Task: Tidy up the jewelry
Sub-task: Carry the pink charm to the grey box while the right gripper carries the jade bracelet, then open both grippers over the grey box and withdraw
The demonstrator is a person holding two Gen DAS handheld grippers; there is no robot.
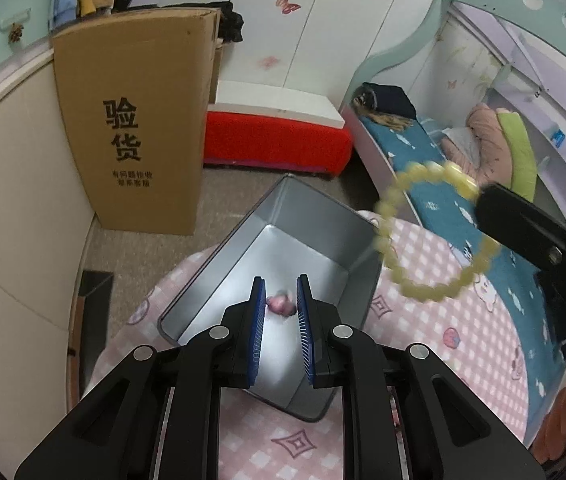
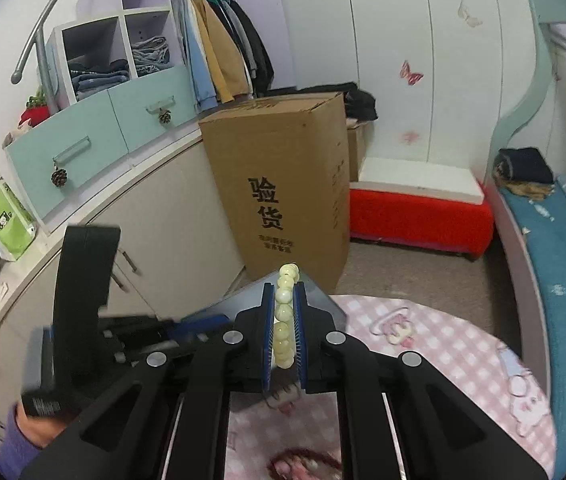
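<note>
right gripper (image 2: 284,316): we see both blue pads clenched on the yellow bead bracelet (image 2: 284,322); the beads run in a line between the fingers and poke out past the tips.
bracelet, left view: we see the yellow bead bracelet hanging as a full loop from the right gripper's black tip at the right of the frame, motion-blurred, up in the air, beside the far right corner of the metal box (image 1: 325,220) and over the bed's edge behind it. It touches neither box nor table.
left gripper (image 1: 280,300): fingers released, a narrow gap between the blue pads (image 1: 257,312), nothing pinched. We see it poised over the open box, pointing down into it.
pink item (image 1: 281,305): small pink piece lying on the box floor, visible through the gap between the left fingers. Too blurred for us to say what it is, or whether the pads touch it.
metal box: grey, rectangular, open top, sits on the round table with the pink checked cloth (image 1: 435,320); one corner points away from us toward the floor.
left hand (image 2: 33,428): purple sleeve and hand on the left gripper's handle, low left in the right view.
background: cardboard carton (image 1: 135,120) standing on the floor by the cream cabinets; red bench (image 1: 279,142) behind it; bed with blue sheet (image 1: 443,204) to the right.
</note>
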